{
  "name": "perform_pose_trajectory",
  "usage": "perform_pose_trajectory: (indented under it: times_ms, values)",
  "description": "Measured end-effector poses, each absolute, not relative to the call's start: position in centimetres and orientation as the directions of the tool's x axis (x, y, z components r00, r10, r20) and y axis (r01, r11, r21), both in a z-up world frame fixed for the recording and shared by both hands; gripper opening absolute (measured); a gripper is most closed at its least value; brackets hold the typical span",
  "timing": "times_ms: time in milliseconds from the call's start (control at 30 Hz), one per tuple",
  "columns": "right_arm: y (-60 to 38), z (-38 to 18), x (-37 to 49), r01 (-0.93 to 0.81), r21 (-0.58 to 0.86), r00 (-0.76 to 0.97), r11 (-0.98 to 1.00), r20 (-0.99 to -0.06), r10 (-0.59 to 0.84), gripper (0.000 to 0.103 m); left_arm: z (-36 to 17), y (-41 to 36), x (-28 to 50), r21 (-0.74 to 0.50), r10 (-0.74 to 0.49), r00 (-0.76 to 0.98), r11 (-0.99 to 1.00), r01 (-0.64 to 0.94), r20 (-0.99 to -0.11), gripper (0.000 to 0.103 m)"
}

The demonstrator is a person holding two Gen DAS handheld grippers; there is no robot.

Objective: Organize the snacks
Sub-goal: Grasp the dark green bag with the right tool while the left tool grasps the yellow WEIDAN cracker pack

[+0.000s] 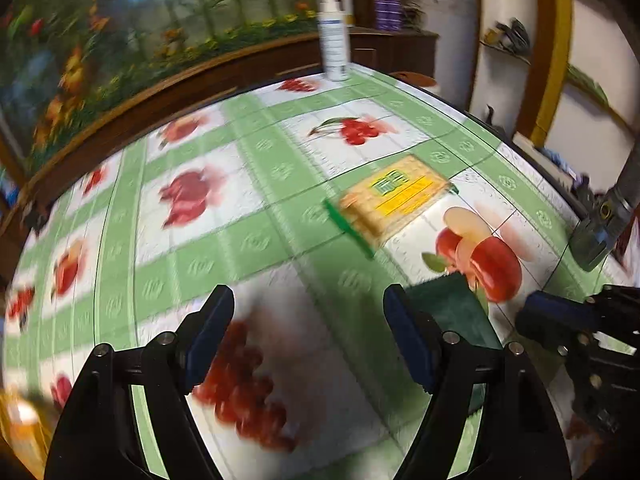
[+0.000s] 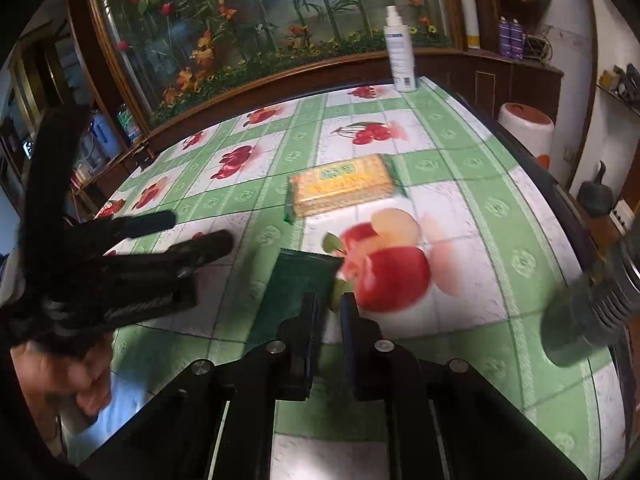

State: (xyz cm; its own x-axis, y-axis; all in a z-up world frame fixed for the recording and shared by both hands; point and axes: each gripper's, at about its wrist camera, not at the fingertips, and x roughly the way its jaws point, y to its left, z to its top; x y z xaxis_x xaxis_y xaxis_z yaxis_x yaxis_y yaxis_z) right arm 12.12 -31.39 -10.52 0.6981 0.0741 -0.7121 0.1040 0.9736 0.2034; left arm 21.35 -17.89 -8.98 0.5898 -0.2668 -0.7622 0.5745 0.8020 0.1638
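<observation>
- Right now the right tongs (image 2: pixel 328 308) are clenched on the near end of a dark green snack packet (image 2: pixel 302 276), which lies flat on the surface (image 2: pixel 480 208), its far serrated edge pointing away from the camera.
- That green packet sits just beside a printed red apple on the cloth; in the left wrist view the same packet (image 1: pixel 448 304) shows partly behind the right-hand finger of the left tongs.
- The left tongs (image 1: pixel 308 320) stand released, jaws wide apart, with only the fruit-patterned cloth between them; nothing is held.
- In the right wrist view the left tongs (image 2: pixel 200 232) hang over the left part of the surface, well apart from the green packet, and a hand (image 2: pixel 68 376) shows below them.
- A yellow cracker packet (image 2: pixel 344 186) with green end seals lies flat farther back, near the middle of the surface, apart from both tongs and from the green packet.
- A white spray bottle (image 2: pixel 398 52) stands upright at the far edge of the surface, before a large framed flower picture (image 2: pixel 240 20).
- At the right edge a dark cylindrical object (image 2: pixel 588 312) is blurred; I cannot tell what it is.
- The left wrist view is smeared throughout.
</observation>
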Motion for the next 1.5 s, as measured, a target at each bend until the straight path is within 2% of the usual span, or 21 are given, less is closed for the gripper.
perform_pose_trajectory:
  times_ms: [133, 267, 400, 467, 567, 600, 633, 667, 867, 933, 1000, 1067, 1200, 1333, 1433, 1467, 1500]
  values:
    - [-32.2, -10.5, 12.0, 0.100, 0.248, 0.703, 0.964, -0.703, 0.108, 0.023, -8.7, -20.7, 22.3, 0.244, -0.273, 0.608, 0.736, 0.631, -0.746, 0.077]
    - [-32.1, -11.0, 11.9, 0.090, 0.279, 0.706, 0.956, -0.695, 0.136, 0.039, -8.8, -23.4, 23.8, 0.280, -0.290, 0.593, 0.673, 0.685, -0.751, 0.077]
    - [-32.2, -11.6, 12.0, 0.092, 0.301, 0.710, 0.949, -0.688, 0.150, 0.041, -10.5, -26.4, 23.8, 0.336, -0.285, 0.559, 0.563, 0.755, -0.779, 0.077]
    - [-32.3, -11.8, 12.0, 0.099, 0.297, 0.710, 0.950, -0.690, 0.141, 0.045, -10.7, -27.3, 23.7, 0.370, -0.301, 0.586, 0.542, 0.754, -0.752, 0.078]
    - [-32.6, -12.0, 12.1, 0.110, 0.320, 0.710, 0.941, -0.688, 0.151, 0.045, -10.6, -28.2, 24.6, 0.336, -0.307, 0.565, 0.558, 0.759, -0.766, 0.078]
    - [-32.7, -12.0, 12.0, 0.111, 0.318, 0.713, 0.942, -0.686, 0.147, 0.045, -10.6, -28.2, 24.9, 0.306, -0.315, 0.547, 0.570, 0.762, -0.775, 0.075]
    - [-32.7, -12.0, 12.0, 0.111, 0.319, 0.714, 0.941, -0.684, 0.148, 0.045, -10.5, -28.0, 25.2, 0.262, -0.333, 0.515, 0.577, 0.774, -0.790, 0.060]
    - [-32.7, -12.0, 12.0, 0.110, 0.323, 0.714, 0.940, -0.684, 0.151, 0.045, -10.5, -27.7, 25.4, 0.221, -0.350, 0.492, 0.588, 0.778, -0.797, 0.058]
    - [-32.6, -12.1, 11.9, 0.109, 0.324, 0.711, 0.940, -0.686, 0.154, 0.045, -10.6, -24.4, 24.7, 0.198, -0.346, 0.512, 0.643, 0.739, -0.786, 0.051]
    - [-32.3, -12.1, 12.0, 0.099, 0.311, 0.708, 0.945, -0.689, 0.153, 0.054, -10.6, -22.2, 24.2, 0.186, -0.328, 0.521, 0.679, 0.710, -0.788, 0.051]
    - [-31.6, -12.1, 12.1, 0.086, 0.304, 0.704, 0.949, -0.692, 0.158, 0.073, -10.6, -19.4, 23.4, 0.169, -0.302, 0.532, 0.728, 0.665, -0.791, 0.051]
    - [-30.7, -12.0, 12.3, 0.070, 0.288, 0.698, 0.955, -0.698, 0.159, 0.077, -10.4, -16.7, 22.6, 0.138, -0.280, 0.535, 0.778, 0.613, -0.797, 0.051]
    - [-28.3, -12.2, 14.1, 0.066, 0.176, 0.665, 0.982, -0.741, 0.088, 0.077, -10.2, -11.1, 20.1, 0.058, -0.243, 0.545, 0.878, 0.476, -0.803, 0.051]
    - [-25.6, -12.7, 15.5, 0.054, -0.010, 0.618, 0.998, -0.785, -0.042, 0.078, -10.5, -6.9, 16.3, 0.024, -0.207, 0.573, 0.929, 0.369, -0.793, 0.051]
    - [-24.7, -12.7, 15.6, 0.032, -0.050, 0.619, 0.998, -0.783, -0.059, 0.056, -10.5, -4.7, 13.9, -0.014, -0.207, 0.579, 0.947, 0.320, -0.789, 0.051]
    - [-24.7, -12.5, 15.4, 0.037, -0.049, 0.623, 0.998, -0.779, -0.061, 0.046, -10.5, -4.1, 13.1, -0.029, -0.209, 0.581, 0.952, 0.304, -0.787, 0.051]
    - [-24.8, -12.5, 15.3, 0.041, -0.037, 0.621, 0.998, -0.782, -0.055, 0.046, -10.5, -3.5, 12.6, -0.042, -0.213, 0.582, 0.955, 0.293, -0.785, 0.051]
